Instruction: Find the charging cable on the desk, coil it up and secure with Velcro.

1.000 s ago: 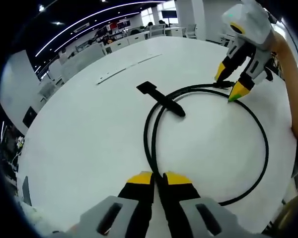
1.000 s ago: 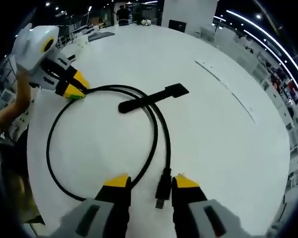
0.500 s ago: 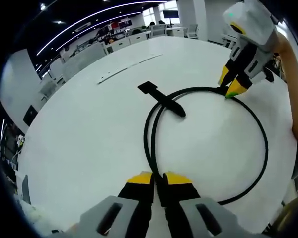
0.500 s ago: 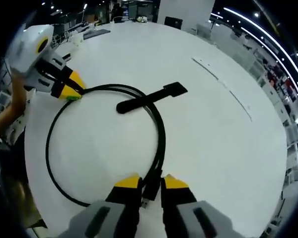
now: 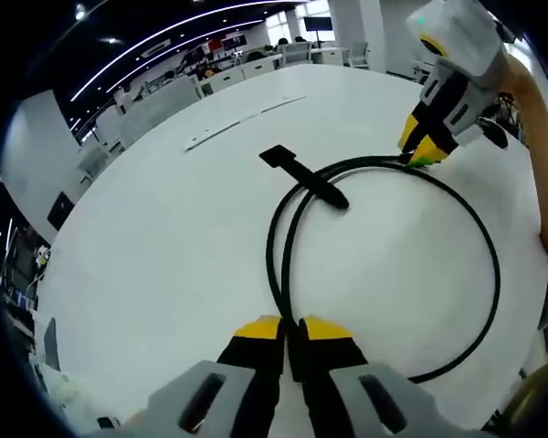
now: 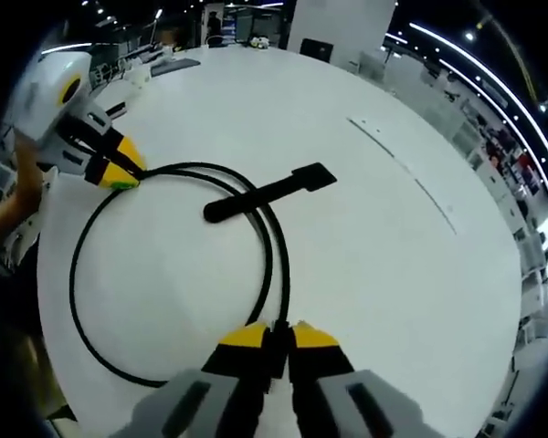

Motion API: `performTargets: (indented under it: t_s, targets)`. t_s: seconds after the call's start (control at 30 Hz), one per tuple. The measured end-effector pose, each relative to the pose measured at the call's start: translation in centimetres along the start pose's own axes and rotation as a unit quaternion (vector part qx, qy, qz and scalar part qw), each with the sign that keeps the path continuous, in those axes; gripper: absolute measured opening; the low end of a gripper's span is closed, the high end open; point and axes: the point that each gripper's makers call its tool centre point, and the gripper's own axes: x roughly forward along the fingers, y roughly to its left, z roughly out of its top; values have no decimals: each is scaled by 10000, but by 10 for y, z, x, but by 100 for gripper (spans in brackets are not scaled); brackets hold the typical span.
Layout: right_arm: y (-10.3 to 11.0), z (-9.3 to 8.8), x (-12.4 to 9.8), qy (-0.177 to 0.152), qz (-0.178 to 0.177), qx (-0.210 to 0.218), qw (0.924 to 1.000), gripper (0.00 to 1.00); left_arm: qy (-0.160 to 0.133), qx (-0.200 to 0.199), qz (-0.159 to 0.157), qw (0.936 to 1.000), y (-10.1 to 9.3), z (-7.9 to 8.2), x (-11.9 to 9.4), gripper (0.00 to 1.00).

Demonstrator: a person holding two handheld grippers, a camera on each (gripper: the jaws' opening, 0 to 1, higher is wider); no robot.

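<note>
Closing over the last second, the right claw (image 6: pixel 270 336) has gone from straddling the loose plug end of the charging cable (image 6: pixel 272 246) with its jaws apart to pinching it, yellow tips nearly touching around the black cord. In the left gripper view that same claw (image 5: pixel 422 151) shows at the far side of the loop, tips together on the cable.

At the opposite side of the ring, the left claw (image 5: pixel 290 330) is shut on the cable's other end, as it was a second ago; the right gripper view catches it (image 6: pixel 117 170) clamped where the cord curves away.

Between them the cable lies flat on the white desk (image 5: pixel 164 237) as one wide, overlapping ring, well in from every edge. A black Velcro strap (image 5: pixel 304 178) lies unfastened, crossing the doubled strands.

With both ends now gripped, the coil looks ready to be drawn smaller. Judging by the ring's width, tightening comes before the strap can wrap it; the slack far arc could spring open if either grip slips.
</note>
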Motion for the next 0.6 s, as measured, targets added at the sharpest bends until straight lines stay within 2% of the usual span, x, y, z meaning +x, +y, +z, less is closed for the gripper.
performTargets:
  t_s: [0.1,0.2,0.27,0.33,0.37,0.4,0.43,0.47,0.5,0.53,0.57,0.6]
  targets:
    - [0,0,-3,-36,15,124,9999,23,-19,8,4,10000,1,1,0,8]
    - [-7,6,-6,-253,-91,309,9992,24,-34,-3,1,10000,2,1,0,8]
    - [-10,19,-11,-618,-68,453,9970,24,-40,-2,0,10000,2,1,0,8]
    - [6,24,-12,-785,366,357,9956,43,-42,7,-1,10000,2,2,0,8]
    - [22,24,-11,-844,760,180,9934,56,-44,15,0,10000,2,2,0,8]
    - [30,20,-9,-696,904,155,9934,68,-46,20,2,10000,3,3,1,8]
    - [29,16,-7,-579,854,132,9946,66,-50,24,6,10000,3,4,1,8]
    - [19,15,-4,-472,544,103,9974,54,-55,26,10,10000,4,4,1,8]
    - [7,15,-3,-415,188,83,9989,33,-58,23,14,10000,4,5,1,8]
    - [1,16,-2,-395,30,125,9991,25,-61,20,16,10000,4,5,1,8]
    - [2,16,0,-399,109,435,9982,28,-68,18,23,10000,4,5,1,8]
    - [6,13,2,-343,260,484,9979,35,-76,19,25,10000,5,6,2,8]
